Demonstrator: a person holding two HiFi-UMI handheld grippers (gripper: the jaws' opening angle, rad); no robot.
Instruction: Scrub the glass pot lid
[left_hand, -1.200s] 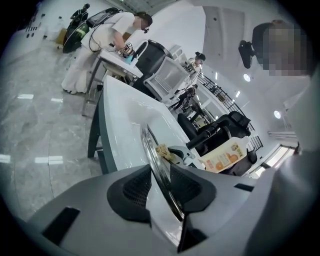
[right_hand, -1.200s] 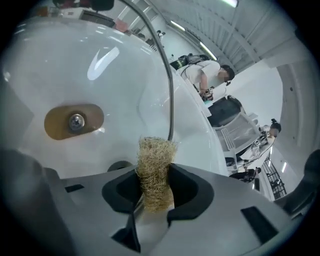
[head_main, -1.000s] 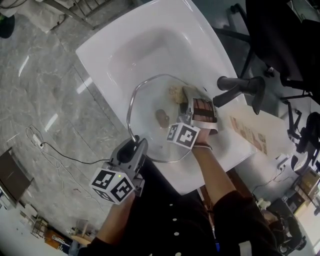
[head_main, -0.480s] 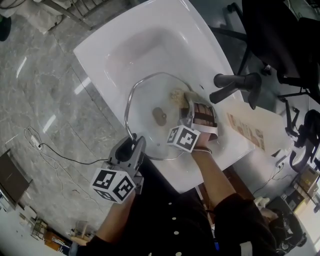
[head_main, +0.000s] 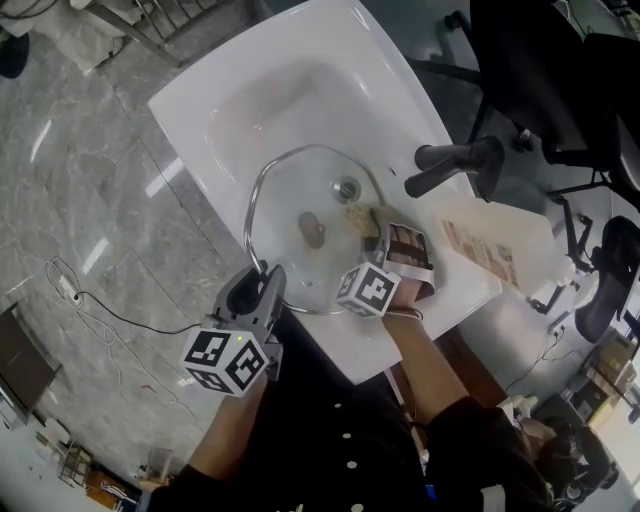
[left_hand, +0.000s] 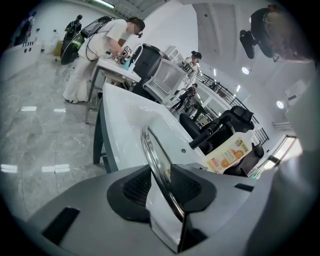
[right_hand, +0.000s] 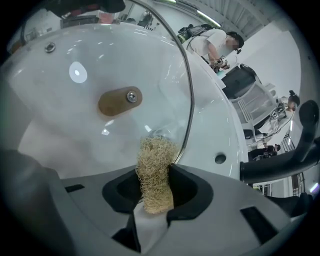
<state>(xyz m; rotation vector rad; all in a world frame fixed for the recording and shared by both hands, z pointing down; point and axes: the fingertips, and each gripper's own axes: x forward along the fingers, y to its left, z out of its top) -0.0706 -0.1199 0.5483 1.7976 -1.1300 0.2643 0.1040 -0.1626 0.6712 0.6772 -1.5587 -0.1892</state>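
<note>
I am clamping the glass pot lid by its near rim in my left hand-held gripper | lid is tilting over the white sink, knob screw facing my right hand-held gripper | right is pinching a straw-coloured scrubber, tip touching glass near the rim | packet beside the faucet is showing an orange picture, print unreadable

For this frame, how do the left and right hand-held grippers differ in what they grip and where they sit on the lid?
The left hand-held gripper is shut on the metal rim of the glass lid; the right hand-held gripper is shut on a tan fibrous scrubber.
The left one sits at the lid's near edge; the right one reaches over the glass, its scrubber tip seemingly against it.
Both work over the white sink.
</note>
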